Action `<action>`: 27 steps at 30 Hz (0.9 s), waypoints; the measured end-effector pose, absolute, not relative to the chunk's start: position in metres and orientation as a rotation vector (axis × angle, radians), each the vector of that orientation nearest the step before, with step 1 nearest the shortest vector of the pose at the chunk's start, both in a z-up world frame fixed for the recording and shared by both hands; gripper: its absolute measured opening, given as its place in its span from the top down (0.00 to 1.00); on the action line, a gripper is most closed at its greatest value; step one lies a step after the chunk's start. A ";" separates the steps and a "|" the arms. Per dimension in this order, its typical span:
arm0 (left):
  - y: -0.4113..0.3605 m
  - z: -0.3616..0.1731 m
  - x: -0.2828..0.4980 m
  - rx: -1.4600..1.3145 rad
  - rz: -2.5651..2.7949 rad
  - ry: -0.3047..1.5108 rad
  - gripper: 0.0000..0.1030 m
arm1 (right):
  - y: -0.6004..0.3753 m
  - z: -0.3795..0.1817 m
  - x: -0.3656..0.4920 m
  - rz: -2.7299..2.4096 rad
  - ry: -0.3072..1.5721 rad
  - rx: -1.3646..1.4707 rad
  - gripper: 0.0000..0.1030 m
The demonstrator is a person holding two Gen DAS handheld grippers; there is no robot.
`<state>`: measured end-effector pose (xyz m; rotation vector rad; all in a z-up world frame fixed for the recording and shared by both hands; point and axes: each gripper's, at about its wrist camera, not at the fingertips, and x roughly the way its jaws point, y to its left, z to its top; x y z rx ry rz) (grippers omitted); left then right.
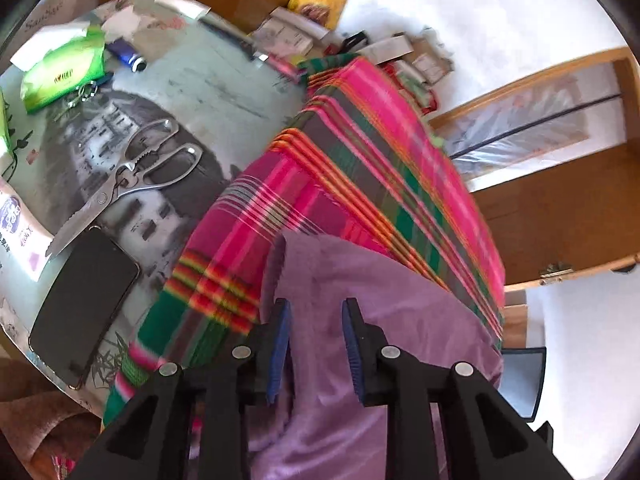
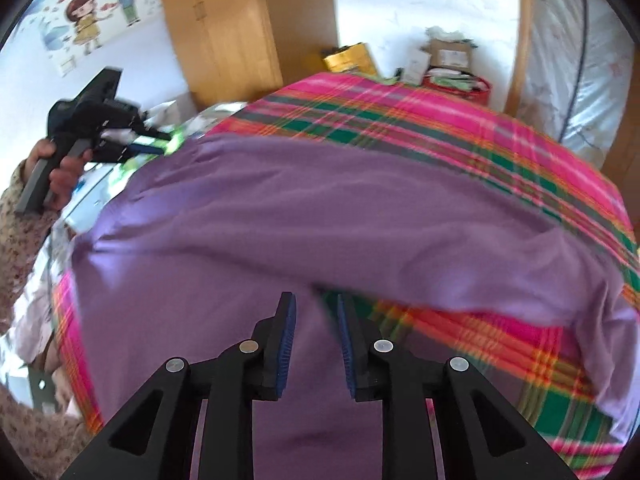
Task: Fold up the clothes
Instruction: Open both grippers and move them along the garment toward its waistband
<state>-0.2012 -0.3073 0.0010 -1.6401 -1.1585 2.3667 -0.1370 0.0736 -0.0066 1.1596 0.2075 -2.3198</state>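
Two blue-padded fingers of the left gripper (image 1: 316,344) stand spread over a purple shirt (image 1: 360,320), pinching nothing. The shirt lies on a pink striped cloth (image 1: 360,152); scissors (image 1: 136,172) and a phone (image 1: 84,300) sit beside it (labels too blurred to read). In the right view, the right gripper (image 2: 316,344) is spread too, the shirt's long side running left to right.

Both wrist views tilt steeply down, close over the purple garment (image 1: 360,300) on the plaid cloth (image 2: 460,128), which both share.
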 end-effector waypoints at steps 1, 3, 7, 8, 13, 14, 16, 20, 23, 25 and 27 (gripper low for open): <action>-0.309 -0.003 -0.207 -1.665 2.357 -1.172 0.74 | 0.076 -0.006 -0.146 -2.338 0.203 1.158 0.79; -0.310 -0.008 -0.213 -1.681 2.327 -1.187 0.74 | 0.080 -0.005 -0.163 -2.374 0.198 1.157 0.78; -0.311 -0.013 -0.222 -1.682 2.315 -1.193 0.74 | 0.084 -0.007 -0.198 -2.394 0.241 1.182 0.78; -0.312 -0.015 -0.225 -1.700 2.302 -1.195 0.74 | 0.089 -0.003 -0.209 -2.396 0.203 1.181 0.78; -0.312 -0.014 -0.236 -1.779 2.294 -1.112 0.74 | 0.107 0.013 -0.256 -2.360 0.018 1.162 0.76; -0.311 -0.014 -0.238 -1.803 2.293 -1.084 0.74 | 0.105 0.015 -0.263 -2.327 0.010 1.162 0.74; -0.311 -0.015 -0.238 -1.828 2.298 -1.054 0.74 | 0.095 0.011 -0.270 -2.294 0.110 1.191 0.70; -0.310 -0.016 -0.239 -1.767 2.260 -1.115 0.74 | 0.069 -0.007 -0.284 -2.265 0.340 1.278 0.69; -0.312 -0.018 -0.241 -1.703 2.166 -1.185 0.74 | 0.064 -0.015 -0.292 -2.262 0.377 1.278 0.69; -0.315 -0.021 -0.241 -1.698 2.149 -1.216 0.74 | 0.061 -0.021 -0.297 -2.258 0.397 1.279 0.69; -0.320 -0.023 -0.240 -1.683 2.131 -1.258 0.74 | 0.061 -0.026 -0.303 -2.239 0.371 1.299 0.68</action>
